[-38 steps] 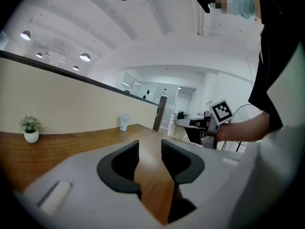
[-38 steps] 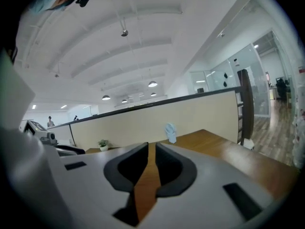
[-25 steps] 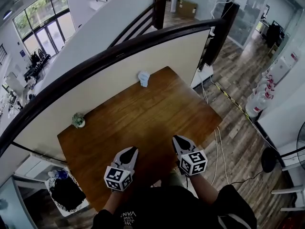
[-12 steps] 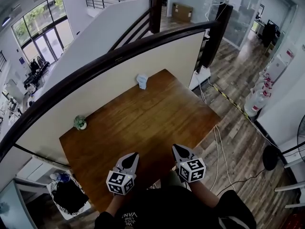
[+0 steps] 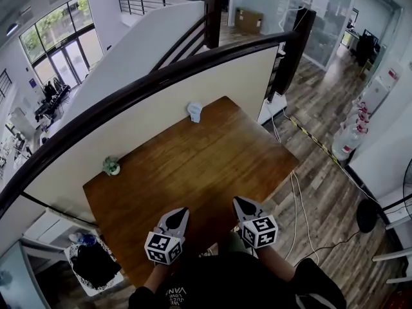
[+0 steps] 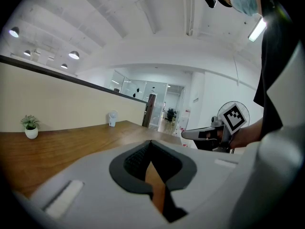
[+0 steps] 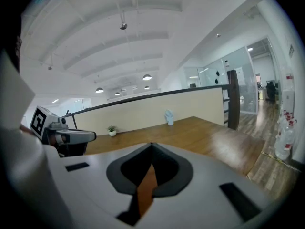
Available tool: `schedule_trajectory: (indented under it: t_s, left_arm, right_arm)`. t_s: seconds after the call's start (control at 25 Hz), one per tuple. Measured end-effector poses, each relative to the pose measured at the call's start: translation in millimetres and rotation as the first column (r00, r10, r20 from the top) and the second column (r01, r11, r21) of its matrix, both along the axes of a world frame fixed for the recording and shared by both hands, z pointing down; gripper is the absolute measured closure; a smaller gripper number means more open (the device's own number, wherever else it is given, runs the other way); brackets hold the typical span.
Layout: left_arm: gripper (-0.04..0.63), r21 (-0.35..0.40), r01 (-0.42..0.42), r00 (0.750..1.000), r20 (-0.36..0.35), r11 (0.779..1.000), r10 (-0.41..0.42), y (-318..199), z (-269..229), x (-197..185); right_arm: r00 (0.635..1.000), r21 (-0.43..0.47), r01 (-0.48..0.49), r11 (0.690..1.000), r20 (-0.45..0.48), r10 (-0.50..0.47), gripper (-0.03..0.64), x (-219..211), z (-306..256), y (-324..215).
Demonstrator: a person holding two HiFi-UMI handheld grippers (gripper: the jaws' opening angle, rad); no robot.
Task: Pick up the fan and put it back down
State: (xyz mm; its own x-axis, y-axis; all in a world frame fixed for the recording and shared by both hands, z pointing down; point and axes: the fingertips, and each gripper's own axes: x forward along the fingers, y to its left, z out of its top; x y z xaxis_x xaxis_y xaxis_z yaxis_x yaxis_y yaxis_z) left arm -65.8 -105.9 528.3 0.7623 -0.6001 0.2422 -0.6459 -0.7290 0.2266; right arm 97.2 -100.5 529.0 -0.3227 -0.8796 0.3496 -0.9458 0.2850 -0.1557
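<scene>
A small white fan point(image 5: 194, 111) stands at the far edge of the wooden table point(image 5: 193, 166), against the cream wall; it shows tiny in the left gripper view point(image 6: 112, 118) and in the right gripper view point(image 7: 168, 117). Both grippers hover over the table's near edge, far from the fan. My left gripper point(image 5: 178, 215) is shut with nothing in it, its jaws meeting point(image 6: 151, 144). My right gripper point(image 5: 243, 203) is also shut and empty point(image 7: 151, 147).
A little potted plant point(image 5: 111, 166) sits at the table's far left corner. A dark curved handrail point(image 5: 161, 76) tops the wall behind the table. Cables point(image 5: 297, 205) lie on the floor to the right, and a dark bag point(image 5: 90, 262) rests at lower left.
Both grippers drew back a little toward the table's near edge and closed fully. The fan has not moved.
</scene>
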Motion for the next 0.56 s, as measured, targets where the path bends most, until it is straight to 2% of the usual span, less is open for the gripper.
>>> schedule_trajectory:
  t_s: [0.56]
  left_arm:
    - [0.584,0.003,-0.012,1.000,-0.006,1.000,0.012,2.6,-0.1,4.8]
  right_arm:
    - [1.000,0.007,-0.009,1.000,-0.003,0.009,0.604,4.4,-2.7,2.8]
